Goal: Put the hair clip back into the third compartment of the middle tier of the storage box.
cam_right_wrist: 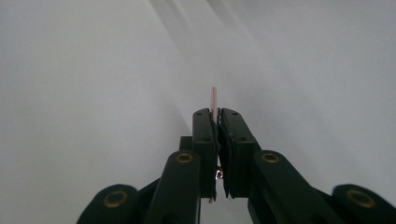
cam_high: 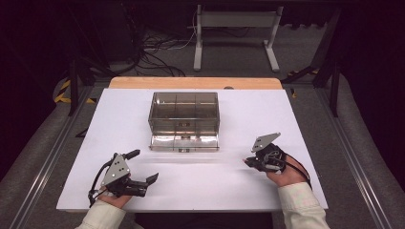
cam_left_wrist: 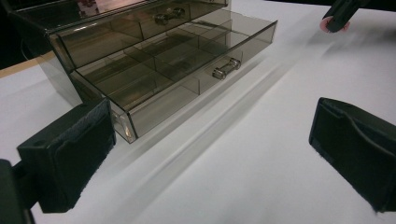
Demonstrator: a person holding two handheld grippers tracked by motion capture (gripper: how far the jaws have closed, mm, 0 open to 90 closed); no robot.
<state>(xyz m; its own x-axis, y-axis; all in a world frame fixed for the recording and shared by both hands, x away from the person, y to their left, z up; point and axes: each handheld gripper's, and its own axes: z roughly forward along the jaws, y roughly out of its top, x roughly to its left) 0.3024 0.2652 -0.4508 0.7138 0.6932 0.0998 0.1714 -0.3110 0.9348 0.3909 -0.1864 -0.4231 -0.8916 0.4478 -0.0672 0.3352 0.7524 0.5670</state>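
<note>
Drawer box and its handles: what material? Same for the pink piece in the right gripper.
Drawer box: smoky clear plastic, likely acrylic; dividers show through. Handles: shiny, chrome-like metal. Pink piece in right gripper: thin and flat, material unclear.

One smoky clear-plastic drawer box (cam_high: 184,112) with two drawers; the lower drawer (cam_high: 184,141) pulled out. Two metal handles (cam_left_wrist: 227,68). Two black hand-held grippers: left gripper (cam_high: 143,168), right gripper (cam_high: 249,161). One thin pink flat piece (cam_right_wrist: 214,99). One white tabletop (cam_high: 200,186).

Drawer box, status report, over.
Left gripper open, empty. Right gripper shut on thin pink piece. Drawer box, bottom drawer open. Path clear.
</note>
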